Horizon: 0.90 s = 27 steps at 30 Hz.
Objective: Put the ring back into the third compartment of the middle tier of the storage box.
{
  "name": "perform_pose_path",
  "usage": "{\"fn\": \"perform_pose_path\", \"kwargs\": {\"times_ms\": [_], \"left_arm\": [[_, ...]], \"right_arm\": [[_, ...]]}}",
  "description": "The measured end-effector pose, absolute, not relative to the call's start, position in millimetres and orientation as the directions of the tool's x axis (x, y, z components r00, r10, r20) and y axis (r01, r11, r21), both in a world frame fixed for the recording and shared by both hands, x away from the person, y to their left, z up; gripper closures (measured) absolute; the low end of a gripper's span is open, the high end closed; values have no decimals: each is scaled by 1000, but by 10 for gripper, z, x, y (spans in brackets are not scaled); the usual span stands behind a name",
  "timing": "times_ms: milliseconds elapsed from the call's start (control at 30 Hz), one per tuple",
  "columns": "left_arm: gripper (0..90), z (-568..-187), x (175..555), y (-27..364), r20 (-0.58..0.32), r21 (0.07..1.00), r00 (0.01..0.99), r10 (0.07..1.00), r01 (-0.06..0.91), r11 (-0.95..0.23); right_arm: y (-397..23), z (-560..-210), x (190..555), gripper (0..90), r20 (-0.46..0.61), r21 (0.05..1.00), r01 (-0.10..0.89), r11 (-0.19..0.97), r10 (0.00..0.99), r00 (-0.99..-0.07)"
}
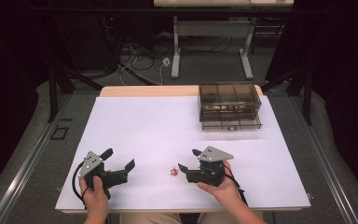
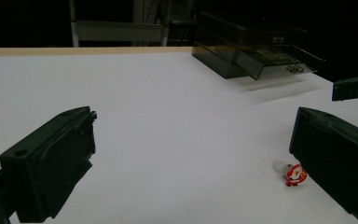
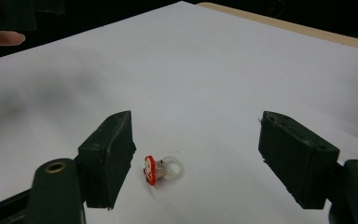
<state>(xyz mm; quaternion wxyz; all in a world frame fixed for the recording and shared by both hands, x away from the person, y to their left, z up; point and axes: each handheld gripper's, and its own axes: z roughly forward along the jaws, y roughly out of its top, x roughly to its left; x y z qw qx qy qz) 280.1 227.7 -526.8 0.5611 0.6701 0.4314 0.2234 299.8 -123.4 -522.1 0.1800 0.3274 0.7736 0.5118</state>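
A small clear ring with a red Santa figure (image 1: pixel 173 172) lies on the white table sheet (image 1: pixel 168 126) near the front, between the two hands. My right gripper (image 1: pixel 188 159) points left at it and is open. In the right gripper view the ring (image 3: pixel 161 169) lies flat between the jaws, close to the left-hand one, and neither pad touches it (image 3: pixel 198 128). My left gripper (image 1: pixel 119 157) is open and holds nothing, a short way left of the ring. In the left gripper view (image 2: pixel 191 135) the ring (image 2: pixel 294 173) sits just beside the right-hand jaw.
A smoky clear drawer box (image 1: pixel 229 106) stands at the back right of the table, its lower drawer pulled out a little (image 2: pixel 256 51). Behind the table are a desk frame (image 1: pixel 212 42) and loose cables on the floor. A person's fingertips (image 3: pixel 0 38) show at the top left.
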Motion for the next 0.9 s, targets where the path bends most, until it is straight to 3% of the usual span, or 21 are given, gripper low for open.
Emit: {"fn": "perform_pose_path", "kwargs": {"times_ms": [900], "left_arm": [[2,-5278,2814,2277,-187,942,537,822,336,-6]], "right_arm": [[-949,-5428,3092,294,71,882,354,311,654,-753]]}}
